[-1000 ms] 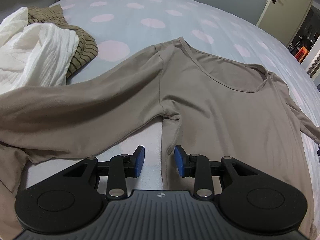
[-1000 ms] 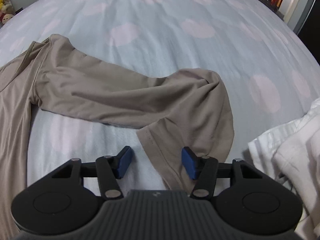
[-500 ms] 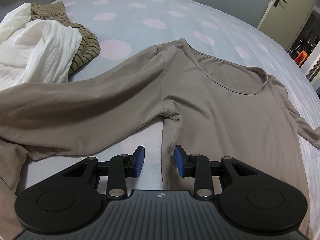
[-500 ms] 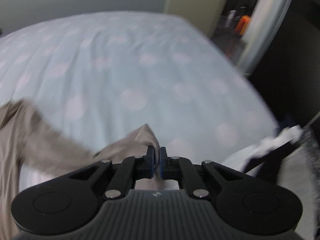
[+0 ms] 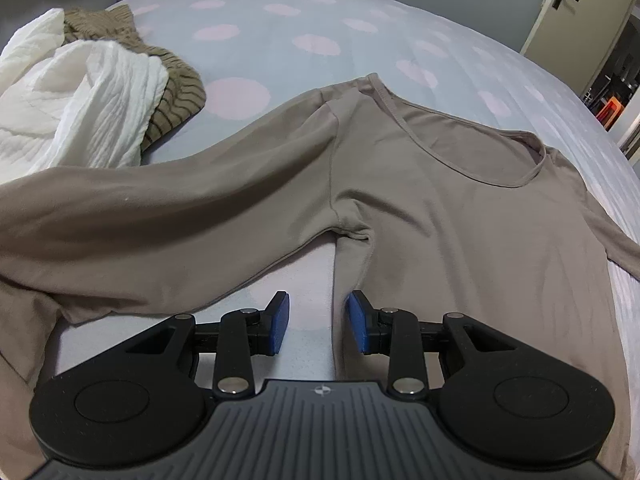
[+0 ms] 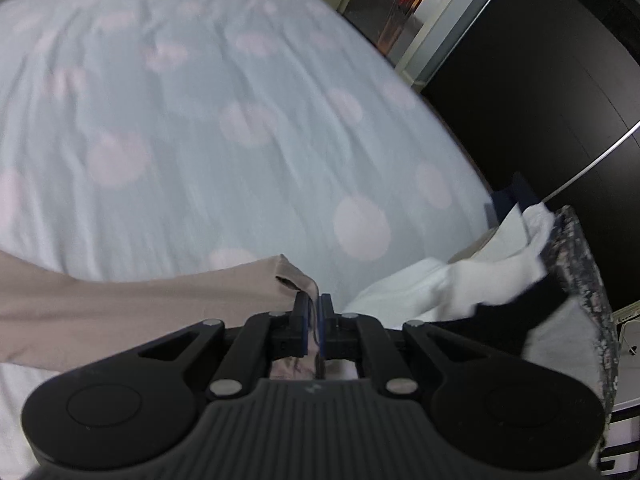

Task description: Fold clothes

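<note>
right gripper (image 6: 314, 320) clamped on taupe shirt (image 5: 440, 208) cuff; left gripper (image 5: 318, 320) open by shirt's side.

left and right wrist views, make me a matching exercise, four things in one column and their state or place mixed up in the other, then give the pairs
Things:
1. left tongs
2. right tongs
3. taupe long-sleeve top
4. white crinkled garment

States or places:
A. heaped on a brown striped knit, far left on the bed
B. shut on the sleeve cuff
C. spread flat on the dotted bedsheet, neckline away from the camera
D. open, side edge of the body between the blue pads

Pairs: 1-D, 2-B, 3-C, 4-A
</note>
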`<act>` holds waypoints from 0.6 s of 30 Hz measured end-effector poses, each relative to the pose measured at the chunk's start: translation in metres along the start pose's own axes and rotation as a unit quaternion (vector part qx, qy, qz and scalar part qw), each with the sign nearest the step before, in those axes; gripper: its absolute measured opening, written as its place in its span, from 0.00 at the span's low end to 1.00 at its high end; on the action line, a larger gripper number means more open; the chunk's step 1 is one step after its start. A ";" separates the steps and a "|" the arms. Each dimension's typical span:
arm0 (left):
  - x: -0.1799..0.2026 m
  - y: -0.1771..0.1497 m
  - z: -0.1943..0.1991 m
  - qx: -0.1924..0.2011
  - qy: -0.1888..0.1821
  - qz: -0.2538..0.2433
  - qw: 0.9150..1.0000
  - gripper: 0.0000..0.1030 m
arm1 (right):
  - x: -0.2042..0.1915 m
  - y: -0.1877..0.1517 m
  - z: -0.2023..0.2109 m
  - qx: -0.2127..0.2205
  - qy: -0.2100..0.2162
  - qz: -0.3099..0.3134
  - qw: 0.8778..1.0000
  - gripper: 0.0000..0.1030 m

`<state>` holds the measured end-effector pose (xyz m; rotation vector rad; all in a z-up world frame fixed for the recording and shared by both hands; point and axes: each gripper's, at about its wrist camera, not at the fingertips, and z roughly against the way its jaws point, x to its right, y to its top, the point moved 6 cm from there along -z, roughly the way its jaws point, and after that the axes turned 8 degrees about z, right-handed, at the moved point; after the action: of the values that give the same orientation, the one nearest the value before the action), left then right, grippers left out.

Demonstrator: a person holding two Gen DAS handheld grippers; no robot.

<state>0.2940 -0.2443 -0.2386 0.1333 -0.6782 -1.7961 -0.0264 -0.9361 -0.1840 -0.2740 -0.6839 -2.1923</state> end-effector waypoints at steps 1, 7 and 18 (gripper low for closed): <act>0.001 0.000 0.000 0.001 0.000 -0.004 1.000 0.29 | -0.002 -0.002 -0.009 -0.010 -0.005 0.004 1.000 0.05; 0.006 0.000 -0.006 0.005 0.010 -0.022 1.000 0.29 | -0.017 -0.012 -0.041 -0.077 -0.022 0.049 0.996 0.05; 0.010 0.009 0.017 0.049 0.018 -0.045 0.998 0.29 | -0.025 -0.001 -0.008 -0.002 -0.058 0.093 0.994 0.41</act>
<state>0.2912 -0.2487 -0.2180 0.2656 -0.7461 -1.8430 -0.0112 -0.9242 -0.2012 -0.4523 -0.6899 -2.0117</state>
